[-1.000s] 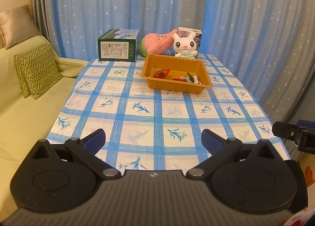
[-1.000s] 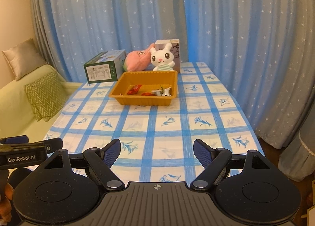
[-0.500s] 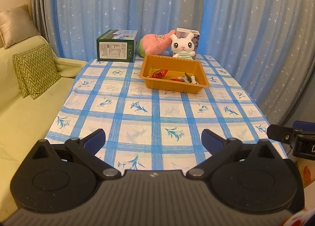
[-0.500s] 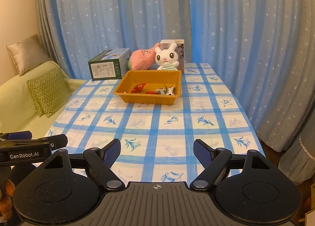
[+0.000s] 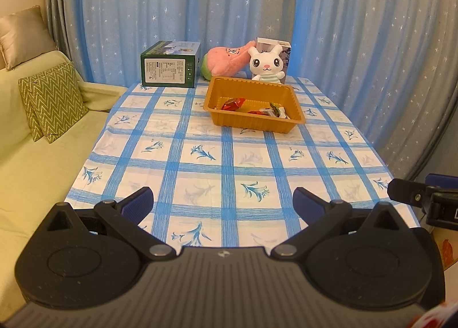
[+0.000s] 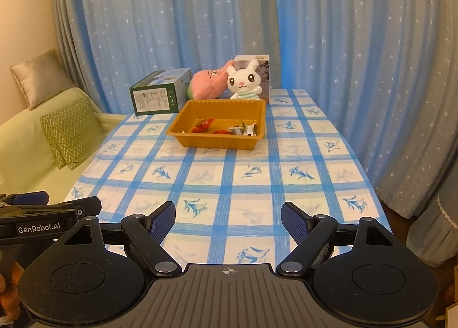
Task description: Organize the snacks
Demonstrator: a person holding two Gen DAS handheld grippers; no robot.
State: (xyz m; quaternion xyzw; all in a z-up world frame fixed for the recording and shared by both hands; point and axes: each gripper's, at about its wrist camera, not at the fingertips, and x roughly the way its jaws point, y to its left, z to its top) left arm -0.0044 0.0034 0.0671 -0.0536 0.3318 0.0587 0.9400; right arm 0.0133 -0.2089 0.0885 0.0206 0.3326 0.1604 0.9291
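Left wrist view: my left gripper (image 5: 223, 203) hangs over the near edge of the surface (image 5: 229, 173), which is covered by a blue-checked cloth with flower prints. Its blue-padded fingers (image 5: 137, 203) stand wide apart with nothing between them. Well ahead, toward the far end, sits an orange tray (image 5: 253, 125) holding a few wrapped snacks (image 5: 233, 104), red ones and a pale one. Behind the tray stand a green carton (image 5: 170, 66), a pink plush toy (image 5: 226, 60), and a white rabbit plush (image 5: 267, 66) propped in front of a small white box (image 5: 282, 47). A pale green sofa (image 5: 37, 168) runs along the left with a zigzag cushion (image 5: 53, 102) on it. Blue star-patterned curtains (image 5: 343, 27) close off the back. At the right edge I see part of my right gripper (image 5: 423, 199), off the corner of the surface.

Right wrist view: my right gripper (image 6: 227, 219) hangs over the near edge too, fingers (image 6: 294, 220) spread wide and empty. The orange tray (image 6: 217, 140) lies far ahead, slightly left of centre, with the snacks (image 6: 203, 125) inside it. The green carton (image 6: 159, 93), pink plush toy (image 6: 207, 83) and white rabbit plush (image 6: 243, 82) line up just behind it. My left gripper (image 6: 45, 215) shows at the left edge, beside the surface (image 6: 252, 185).
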